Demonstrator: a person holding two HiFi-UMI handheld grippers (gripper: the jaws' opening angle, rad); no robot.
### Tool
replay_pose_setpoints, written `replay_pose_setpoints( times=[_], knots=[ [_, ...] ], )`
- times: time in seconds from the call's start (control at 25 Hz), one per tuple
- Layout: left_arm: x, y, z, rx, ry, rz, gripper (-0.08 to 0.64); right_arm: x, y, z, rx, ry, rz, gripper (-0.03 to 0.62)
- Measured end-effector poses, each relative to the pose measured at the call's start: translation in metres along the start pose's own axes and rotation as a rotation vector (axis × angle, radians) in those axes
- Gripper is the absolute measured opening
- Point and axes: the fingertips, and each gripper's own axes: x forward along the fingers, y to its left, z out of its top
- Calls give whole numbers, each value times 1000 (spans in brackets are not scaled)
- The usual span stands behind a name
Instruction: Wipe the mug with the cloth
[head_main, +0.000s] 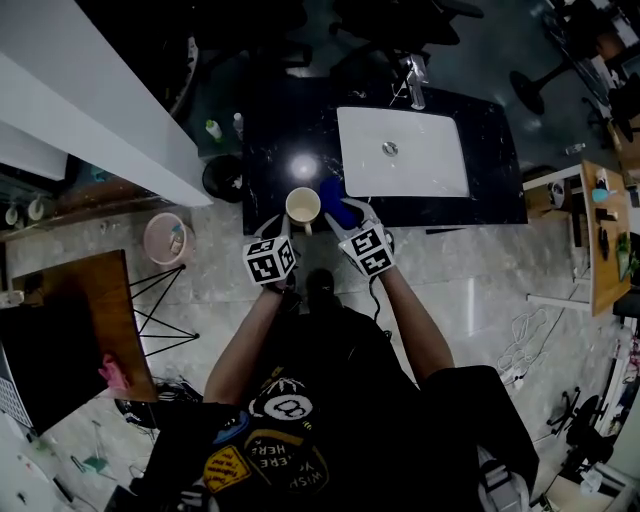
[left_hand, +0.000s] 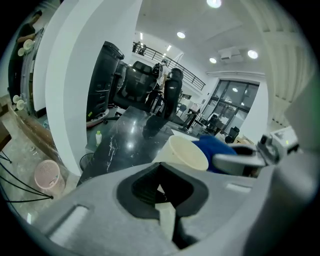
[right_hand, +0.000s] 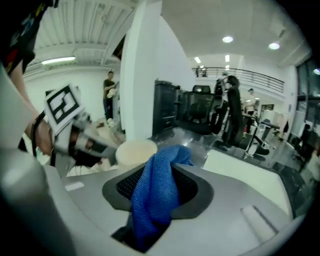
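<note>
A cream mug (head_main: 303, 204) hangs over the front edge of the black counter (head_main: 275, 130). My left gripper (head_main: 289, 233) is shut on its handle; in the left gripper view the cream handle (left_hand: 167, 218) sits between the jaws and the mug's rim (left_hand: 182, 152) shows beyond them. My right gripper (head_main: 346, 220) is shut on a blue cloth (head_main: 337, 200), which lies against the mug's right side. The right gripper view has the cloth (right_hand: 155, 192) bunched in the jaws, with the mug (right_hand: 135, 150) and the left gripper's marker cube (right_hand: 63, 107) just behind it.
A white sink (head_main: 403, 152) with a faucet (head_main: 415, 84) is set in the counter to the right. On the floor at the left stand a pink basket (head_main: 165, 237), a black bin (head_main: 222, 178) and small bottles (head_main: 213, 128). A white wall (head_main: 90, 100) runs along the left.
</note>
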Motion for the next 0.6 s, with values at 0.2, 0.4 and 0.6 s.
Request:
replay_pose_setpoints(
  times=[0.2,0.4,0.6],
  knots=[
    [1,0,1,-10,-3,9,5,22,-24,18,-14,19,-45,137],
    [0,-6,-4,12,5,5,5,0,46,-28,-140,78,97,137],
    [-1,-10,-6,124,8,4,5,-7,9,-23,-68,20,-53,137]
  ],
)
